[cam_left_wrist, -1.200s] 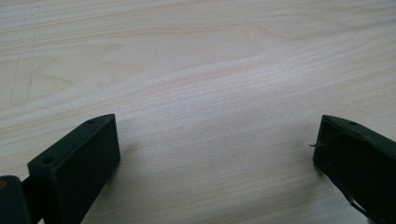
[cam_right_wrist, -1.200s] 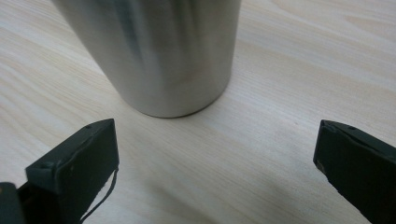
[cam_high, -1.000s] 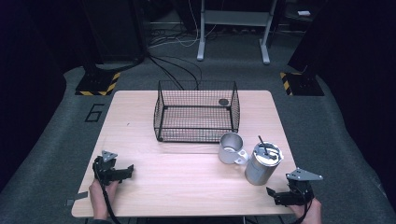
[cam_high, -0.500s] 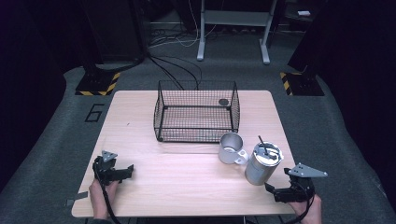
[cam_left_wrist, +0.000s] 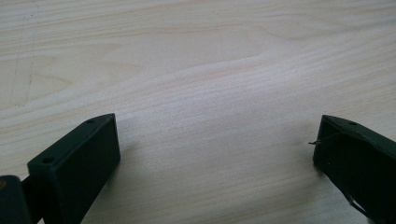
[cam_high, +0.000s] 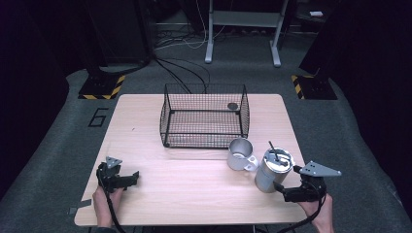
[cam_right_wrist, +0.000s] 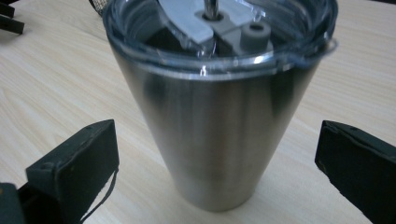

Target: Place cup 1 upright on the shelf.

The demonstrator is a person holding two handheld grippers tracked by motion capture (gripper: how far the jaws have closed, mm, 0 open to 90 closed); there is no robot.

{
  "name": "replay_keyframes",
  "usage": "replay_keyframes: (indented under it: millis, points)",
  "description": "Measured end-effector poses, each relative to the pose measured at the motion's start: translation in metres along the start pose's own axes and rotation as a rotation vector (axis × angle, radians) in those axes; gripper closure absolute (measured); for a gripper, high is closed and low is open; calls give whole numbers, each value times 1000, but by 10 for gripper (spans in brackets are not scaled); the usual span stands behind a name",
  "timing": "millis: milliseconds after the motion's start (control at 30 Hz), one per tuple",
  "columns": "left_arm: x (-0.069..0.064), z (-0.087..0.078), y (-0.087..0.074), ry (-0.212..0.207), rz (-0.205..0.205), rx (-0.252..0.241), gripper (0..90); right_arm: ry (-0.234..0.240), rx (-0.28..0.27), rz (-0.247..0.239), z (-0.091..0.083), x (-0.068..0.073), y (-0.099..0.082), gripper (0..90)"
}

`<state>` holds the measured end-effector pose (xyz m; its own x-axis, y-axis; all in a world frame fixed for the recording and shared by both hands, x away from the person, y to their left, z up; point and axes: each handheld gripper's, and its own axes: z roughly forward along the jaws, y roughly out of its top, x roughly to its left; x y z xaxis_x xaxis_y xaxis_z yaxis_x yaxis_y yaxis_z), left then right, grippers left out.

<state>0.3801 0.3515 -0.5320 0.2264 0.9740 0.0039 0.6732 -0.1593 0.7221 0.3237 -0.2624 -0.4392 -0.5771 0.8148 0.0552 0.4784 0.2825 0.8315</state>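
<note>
Since a second ago your right claw (cam_high: 284, 190) has edged in toward the steel tumbler (cam_high: 273, 170), while your left claw (cam_high: 127, 178) has stayed put near the bench's (cam_high: 194, 194) front left corner. The tumbler stands upright at the front right of the bench, just beside the metal mug (cam_high: 239, 154), with the wire basket (cam_high: 204, 116) behind them both. In the right gripper view your claw (cam_right_wrist: 217, 163) is spread wide, the tumbler (cam_right_wrist: 215, 121) standing between the jaws with clear gaps on either side, nothing gripped yet. Your left claw (cam_left_wrist: 217, 154) is also wide open over bare wood. The likely trouble is the tumbler's taper: it narrows toward the base, and you are lined up low, so smooth steel could slip upward out of the jaws as you squeeze. If one jaw lands first, you may also shove the tumbler into the mug or tip it, and the straw (cam_high: 272, 148) poking up through the lid could catch on the basket.
</note>
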Motion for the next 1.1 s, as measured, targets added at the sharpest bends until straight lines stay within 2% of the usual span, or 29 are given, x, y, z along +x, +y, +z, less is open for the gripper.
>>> replay_keyframes:
  millis: [433, 800, 1100]
  points:
    - [0, 0, 0, -1, -1, -1, 5, 12, -65, 1, 14, -2, 22, 0]
    - [0, 0, 0, -1, -1, -1, 6, 25, -78, 6, 23, -2, 24, 11]
    - [0, 0, 0, -2, -1, -1, 6, -10, -90, 1, 21, 2, 23, 26]
